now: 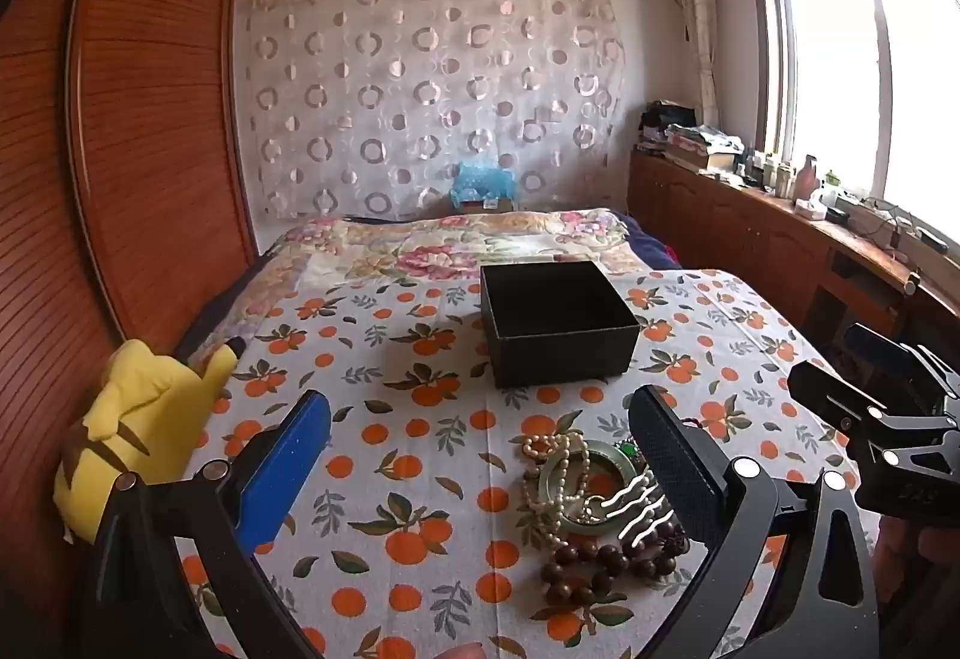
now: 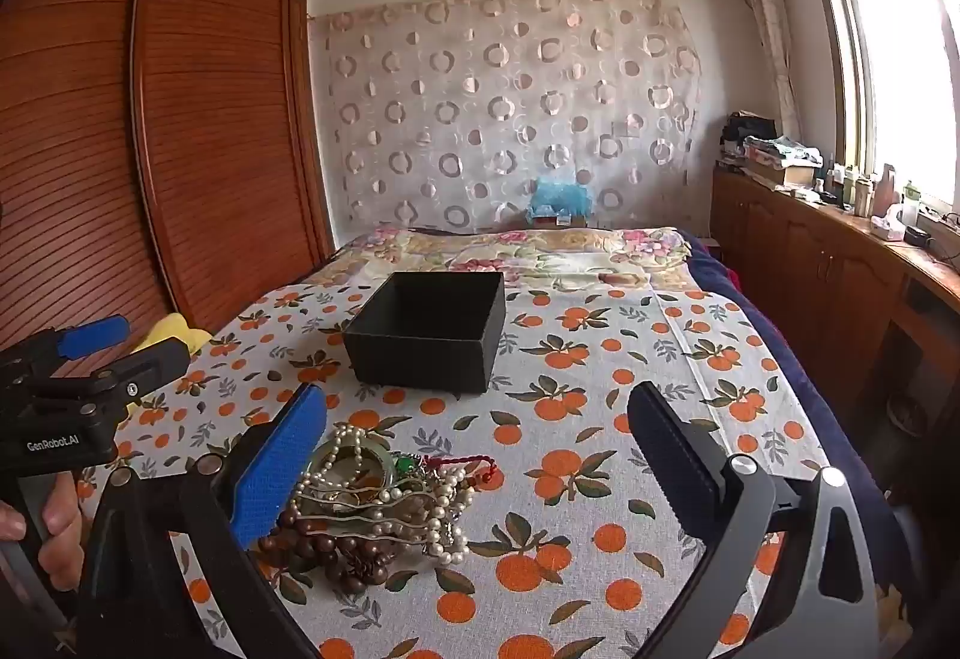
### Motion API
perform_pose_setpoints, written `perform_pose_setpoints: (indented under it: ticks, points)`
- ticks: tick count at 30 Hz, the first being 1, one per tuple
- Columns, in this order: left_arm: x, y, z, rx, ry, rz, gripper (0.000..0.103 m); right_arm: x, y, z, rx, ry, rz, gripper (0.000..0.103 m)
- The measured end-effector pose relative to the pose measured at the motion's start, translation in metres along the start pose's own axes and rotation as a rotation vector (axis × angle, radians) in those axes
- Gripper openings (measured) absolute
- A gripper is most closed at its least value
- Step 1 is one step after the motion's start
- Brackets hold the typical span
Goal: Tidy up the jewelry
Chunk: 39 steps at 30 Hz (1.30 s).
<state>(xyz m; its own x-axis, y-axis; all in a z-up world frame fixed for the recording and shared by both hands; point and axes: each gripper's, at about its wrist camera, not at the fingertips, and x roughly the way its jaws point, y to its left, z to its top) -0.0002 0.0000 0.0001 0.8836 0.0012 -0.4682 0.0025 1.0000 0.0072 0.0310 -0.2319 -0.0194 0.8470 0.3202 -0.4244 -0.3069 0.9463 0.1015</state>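
A tangled pile of jewelry [image 1: 594, 509] lies on the orange-print cloth: pearl strands, a green bangle, dark wooden beads, silver chains. It also shows in the right wrist view [image 2: 378, 503]. An open, empty black box [image 1: 555, 320] stands beyond it, also seen in the right wrist view [image 2: 429, 326]. My left gripper [image 1: 480, 407] is open, the pile next to its right finger. My right gripper [image 2: 477, 407] is open, the pile next to its left finger. Each gripper shows in the other's view, the right one [image 1: 840, 377] and the left one [image 2: 147, 344], both held above the cloth.
A yellow plush toy [image 1: 129, 419] lies at the cloth's left edge beside a wooden wardrobe [image 1: 120, 119]. A flowered quilt [image 1: 456, 239] covers the bed beyond the box. A wooden cabinet [image 1: 780, 227] with clutter runs along the window at right.
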Motion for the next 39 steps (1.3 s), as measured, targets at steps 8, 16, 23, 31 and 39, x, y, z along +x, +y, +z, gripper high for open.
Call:
perform_pose_setpoints:
  ticks: [8,16,23,31,39]
  points:
    - [0.0004,0.0003,0.0006,-0.002,0.002,-0.007,0.097,0.0000,-0.0005,-0.0002,0.001,-0.004,-0.001,0.101]
    - [0.0002,0.0000,0.0004,0.000,-0.004,-0.001,0.097,-0.0006,-0.0011,-0.0002,0.004,-0.006,0.001,0.101]
    - [-0.0001,0.0009,0.0006,0.000,-0.005,-0.002,0.097,-0.0015,-0.0012,-0.0001,0.005,-0.007,0.001,0.101]
    - [0.0002,0.0014,0.0004,-0.002,-0.008,-0.001,0.097,-0.0025,-0.0013,0.0005,0.007,-0.009,0.002,0.101]
    - [-0.0011,0.0008,0.0000,-0.004,-0.012,-0.002,0.097,-0.0033,-0.0013,0.0010,0.007,-0.011,0.002,0.101]
